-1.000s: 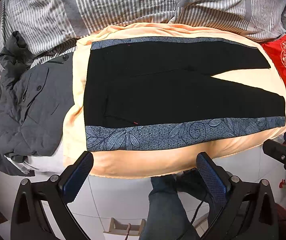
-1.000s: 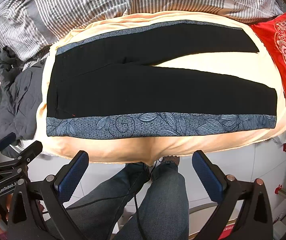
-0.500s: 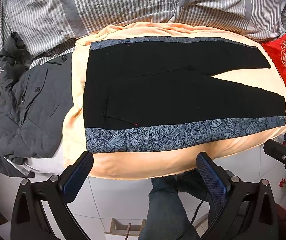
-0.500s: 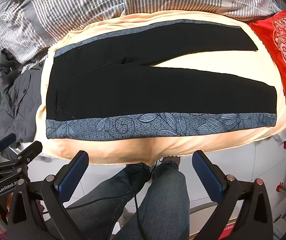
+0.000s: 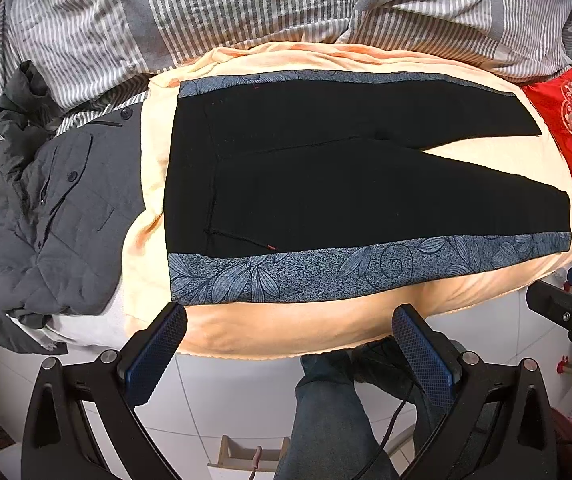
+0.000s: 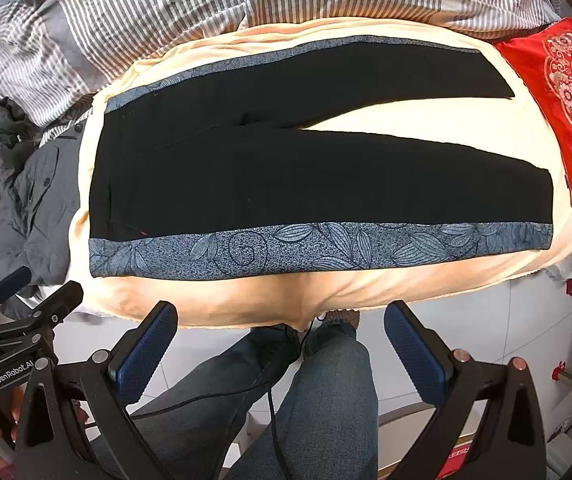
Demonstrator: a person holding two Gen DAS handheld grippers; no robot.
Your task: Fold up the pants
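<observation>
Blue textured pads on your left gripper (image 5: 289, 338) sit wide apart, nothing between them, hovering off the near edge of the bed over white floor tiles (image 5: 213, 392). Same w/ your right gripper (image 6: 281, 334): fingers spread, empty, above your jeans-clad legs (image 6: 326, 392). Just beyond both, the peach blanket (image 5: 286, 328) droops over the bed edge. On it the black pants (image 5: 326, 196) lie flat, unfolded, waist to the left, legs running right & splitting in a V. A blue leaf-print side stripe (image 6: 326, 248) runs along the near leg, another along the far one. Left of the blanket: crumpled grey jacket (image 5: 45, 208). Right end: red embroidered cushion (image 6: 558, 96). Far side: grey striped duvet (image 5: 245, 4).
</observation>
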